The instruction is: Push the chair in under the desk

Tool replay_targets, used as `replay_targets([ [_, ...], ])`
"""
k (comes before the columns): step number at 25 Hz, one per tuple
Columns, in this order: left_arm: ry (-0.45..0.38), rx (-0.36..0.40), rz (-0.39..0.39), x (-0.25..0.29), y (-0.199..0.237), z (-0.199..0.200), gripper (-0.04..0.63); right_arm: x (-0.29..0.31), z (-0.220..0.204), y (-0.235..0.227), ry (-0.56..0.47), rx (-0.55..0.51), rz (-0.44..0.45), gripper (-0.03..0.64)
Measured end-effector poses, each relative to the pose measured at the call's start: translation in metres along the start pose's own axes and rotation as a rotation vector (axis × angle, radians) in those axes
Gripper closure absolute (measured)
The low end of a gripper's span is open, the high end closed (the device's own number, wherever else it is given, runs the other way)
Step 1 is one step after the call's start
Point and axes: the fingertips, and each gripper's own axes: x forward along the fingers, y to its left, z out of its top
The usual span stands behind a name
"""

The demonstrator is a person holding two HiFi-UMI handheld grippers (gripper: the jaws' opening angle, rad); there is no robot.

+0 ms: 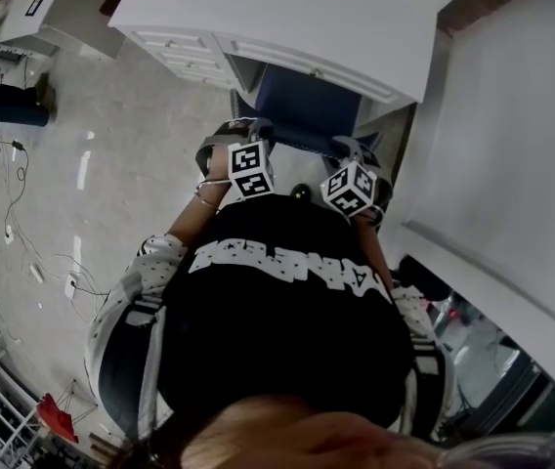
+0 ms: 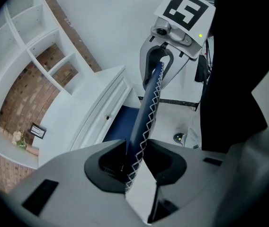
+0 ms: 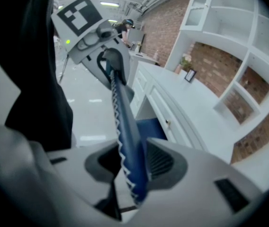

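Observation:
A blue chair stands with its seat partly under the white desk. Its back's top edge, blue with white zigzag stitching, runs between my two grippers. My left gripper is shut on the left end of that edge, and the right gripper on the right end. In the left gripper view the chair back passes through the left gripper and on to the right gripper. In the right gripper view the chair back sits in the right gripper. My body hides the chair's lower part.
Desk drawers flank the knee opening on the left. A white wall unit stands close on the right. Cables trail over the pale floor at left. White shelves on a brick wall rise behind the desk, where a small picture frame stands.

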Motion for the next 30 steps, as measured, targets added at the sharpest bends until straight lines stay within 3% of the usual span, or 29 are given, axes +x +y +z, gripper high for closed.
replay_targets([
  [15,0.043,-0.038,0.041,0.012,0.019,0.002,0.453,0.012,0.003,-0.018,-0.044,-0.045,0.034,0.472],
  [22,0.032,-0.037,0.049,0.019,0.028,0.013,0.453,0.015,-0.001,-0.033,-0.039,-0.043,0.007,0.479],
  [30,0.035,-0.017,-0.004,0.020,0.037,0.004,0.453,0.022,0.009,-0.035,-0.011,-0.001,0.009,0.477],
])
